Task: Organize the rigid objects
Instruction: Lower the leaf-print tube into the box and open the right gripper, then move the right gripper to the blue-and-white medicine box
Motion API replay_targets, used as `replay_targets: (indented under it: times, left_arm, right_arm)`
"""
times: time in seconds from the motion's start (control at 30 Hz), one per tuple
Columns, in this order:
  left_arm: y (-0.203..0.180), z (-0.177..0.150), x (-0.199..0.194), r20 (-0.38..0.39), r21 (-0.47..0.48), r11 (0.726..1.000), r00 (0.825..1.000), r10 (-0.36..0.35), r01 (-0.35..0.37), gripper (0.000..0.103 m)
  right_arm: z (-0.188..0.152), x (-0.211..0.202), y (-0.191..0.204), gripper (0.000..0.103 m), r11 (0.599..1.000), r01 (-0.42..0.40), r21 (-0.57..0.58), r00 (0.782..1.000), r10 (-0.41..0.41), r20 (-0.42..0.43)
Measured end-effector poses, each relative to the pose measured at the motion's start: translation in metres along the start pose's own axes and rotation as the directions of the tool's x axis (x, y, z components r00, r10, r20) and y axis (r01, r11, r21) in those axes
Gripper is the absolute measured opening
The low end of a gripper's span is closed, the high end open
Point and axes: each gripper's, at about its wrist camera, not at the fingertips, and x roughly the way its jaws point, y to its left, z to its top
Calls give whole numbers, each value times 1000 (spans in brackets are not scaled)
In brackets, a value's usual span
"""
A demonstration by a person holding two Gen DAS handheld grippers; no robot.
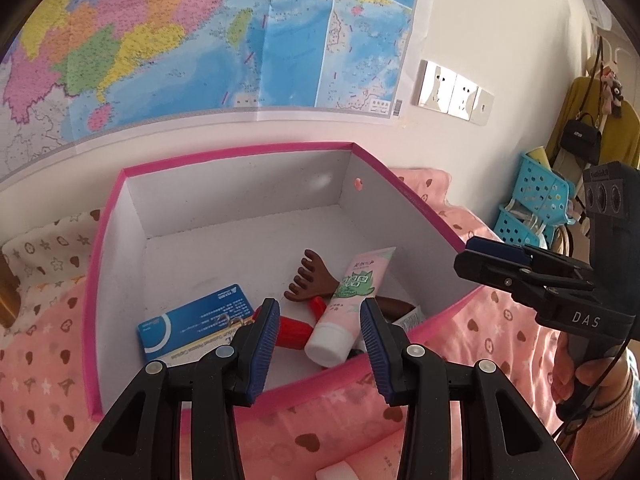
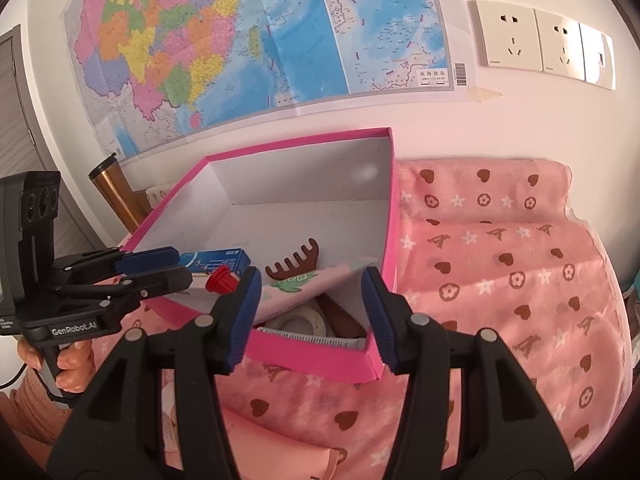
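Pink tube (image 1: 347, 312) lies in box (image 1: 240, 152), beyond empty jaws.

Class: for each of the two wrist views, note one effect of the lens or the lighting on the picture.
Left wrist view: the fisheye bends the wall map's lower edge into a curve, with dark vignette in the corners. Right wrist view: glare whitens the rightmost socket panel, and a sunlit band crosses the pink bedding.
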Motion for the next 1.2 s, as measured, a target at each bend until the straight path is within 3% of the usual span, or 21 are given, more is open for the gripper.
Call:
replay_targets:
  times: [0.2, 0.5, 0.7, 0.87, 1.0, 1.2]
  left_arm:
    - [-2, -12, -25, 46, 25, 999, 999, 20, -22, 46]
    - [24, -45, -65, 66, -10, 998, 996, 62, -61, 49]
    - [47, -81, -63, -18, -38, 992, 993, 116, -117, 49]
    - [60, -106, -56, -86, -79, 989, 989, 119, -126, 49]
    - [65, -117, -53, -115, -110, 990, 990, 77, -90, 49]
    - [68, -125, -46, -156, -130, 991, 987, 23, -44, 49]
  right_arm:
    - [-9, -14, 2, 54, 999, -35, 13, 999, 34, 6]
    - [-41, -33, 32, 54, 984, -178, -28, 984, 177, -39]
    - [-84, -23, 61, 54, 959, -281, -48, 948, 269, -172]
    - [-117, -6, 78, 54, 937, -349, -10, 898, 331, -289]
    - [-137, 3, 89, 54, 922, -386, 25, 862, 370, -345]
    - [-148, 9, 104, 54, 909, -414, 49, 837, 402, -372]
